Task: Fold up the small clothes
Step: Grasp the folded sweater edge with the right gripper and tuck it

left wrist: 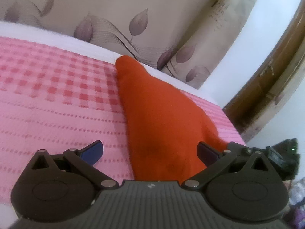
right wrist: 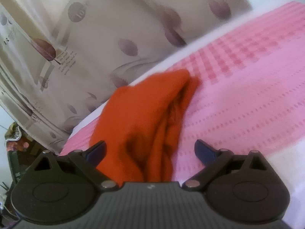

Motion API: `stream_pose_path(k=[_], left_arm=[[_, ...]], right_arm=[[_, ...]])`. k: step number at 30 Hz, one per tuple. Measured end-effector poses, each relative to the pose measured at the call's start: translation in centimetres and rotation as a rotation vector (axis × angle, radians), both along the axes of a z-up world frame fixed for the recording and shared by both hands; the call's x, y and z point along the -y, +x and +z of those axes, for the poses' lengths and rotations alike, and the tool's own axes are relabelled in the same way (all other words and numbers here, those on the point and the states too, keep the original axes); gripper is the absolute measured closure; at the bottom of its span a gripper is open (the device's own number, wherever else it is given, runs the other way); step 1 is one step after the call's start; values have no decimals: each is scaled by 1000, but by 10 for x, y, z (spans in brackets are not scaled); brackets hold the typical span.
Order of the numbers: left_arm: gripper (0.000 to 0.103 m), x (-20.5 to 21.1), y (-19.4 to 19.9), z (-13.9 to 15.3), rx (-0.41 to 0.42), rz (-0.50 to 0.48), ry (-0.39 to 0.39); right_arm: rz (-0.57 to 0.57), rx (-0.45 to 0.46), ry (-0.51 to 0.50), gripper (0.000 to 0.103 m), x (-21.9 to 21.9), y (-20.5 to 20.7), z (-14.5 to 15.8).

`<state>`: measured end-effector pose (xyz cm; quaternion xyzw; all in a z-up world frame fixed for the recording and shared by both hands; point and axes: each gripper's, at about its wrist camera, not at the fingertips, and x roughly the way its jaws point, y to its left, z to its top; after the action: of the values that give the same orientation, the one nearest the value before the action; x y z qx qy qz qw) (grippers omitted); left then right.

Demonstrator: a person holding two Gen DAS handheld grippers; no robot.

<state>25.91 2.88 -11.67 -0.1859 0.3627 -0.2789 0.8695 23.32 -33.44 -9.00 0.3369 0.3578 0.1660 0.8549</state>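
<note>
Both tools, left (left wrist: 150, 152) and right (right wrist: 150, 150), gape wide over the orange garment (left wrist: 152, 110) on the bed (left wrist: 47, 95). We should pinch matching edges before folding.

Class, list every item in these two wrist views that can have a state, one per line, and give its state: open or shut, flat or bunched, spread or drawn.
Left hand-held gripper: open, fingers astride the near end of the cloth.
Right hand-held gripper: open, cloth between its fingers.
Orange garment: bunched into a long ridge, not laid flat.
Pink bedspread: spread smooth over the bed.
Leaf-print curtain: drawn, hanging behind the bed.
</note>
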Motion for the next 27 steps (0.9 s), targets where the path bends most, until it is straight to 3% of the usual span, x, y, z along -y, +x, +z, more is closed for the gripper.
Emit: stream_pose_path(k=[5,12,16,20,24,27], left_arm=[[0,2,34,-6,-56,-59,-76],[1,9,61,-13,-84,-121,-145],[2,27,65,-12,-50,-185,-106],[3,35,67,-14,-23,-189,-95],[16,42,62,-12,10,-164,-22],[19,51,59,-11,41,-153,38]], right_arm=[[46,-37,83,4,8,38,-6],[154,-20,63,3,-4,65,-7],[188,3,61,2,-9,73,-9],[221,12,62,2,-10,80,-9],[233,26,42,2,-14,81,-9],[233,29,41,2,-15,83,-10]])
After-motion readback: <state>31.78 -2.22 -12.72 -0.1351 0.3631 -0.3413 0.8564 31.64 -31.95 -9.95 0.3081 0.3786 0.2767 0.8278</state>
